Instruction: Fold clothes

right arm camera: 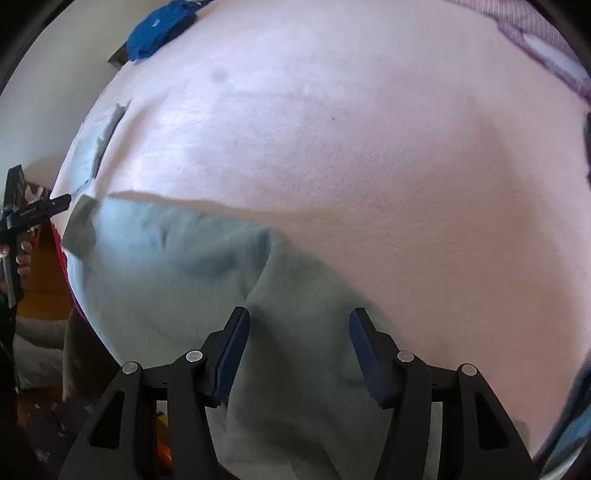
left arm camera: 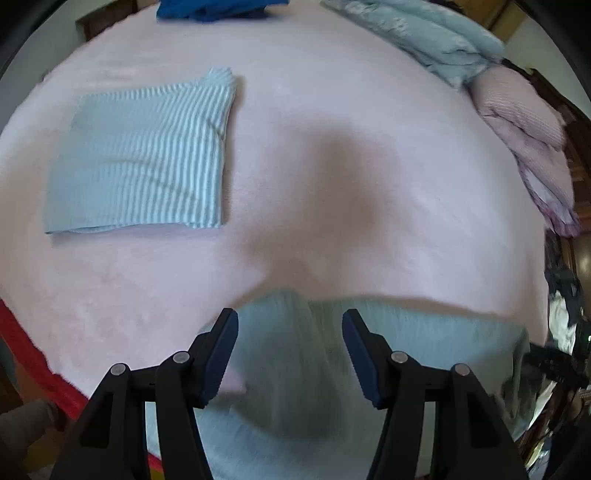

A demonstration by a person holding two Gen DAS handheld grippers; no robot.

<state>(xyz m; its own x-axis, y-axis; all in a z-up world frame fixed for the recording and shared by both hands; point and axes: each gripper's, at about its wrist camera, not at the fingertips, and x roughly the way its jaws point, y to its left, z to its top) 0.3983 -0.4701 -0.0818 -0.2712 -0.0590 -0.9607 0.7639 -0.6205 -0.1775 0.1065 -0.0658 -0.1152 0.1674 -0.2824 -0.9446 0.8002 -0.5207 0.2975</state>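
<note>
A pale grey-green garment (left arm camera: 332, 369) lies spread at the near edge of the pink bed cover (left arm camera: 332, 166). My left gripper (left arm camera: 290, 325) is open above it, jaws wide apart, nothing between them. In the right wrist view the same garment (right arm camera: 177, 280) lies with a fold ridge down its middle. My right gripper (right arm camera: 299, 325) is open over the garment's right part. The left gripper (right arm camera: 55, 205) shows at the far left of that view, near the garment's corner. A folded blue-and-white striped garment (left arm camera: 144, 155) lies on the bed's left.
A dark blue cloth (left arm camera: 210, 9) lies at the bed's far edge, also in the right wrist view (right arm camera: 159, 29). A light blue quilt (left arm camera: 428, 33) and pink bedding (left arm camera: 524, 125) are piled far right. A red edge (left arm camera: 33, 358) runs along the bed's near left.
</note>
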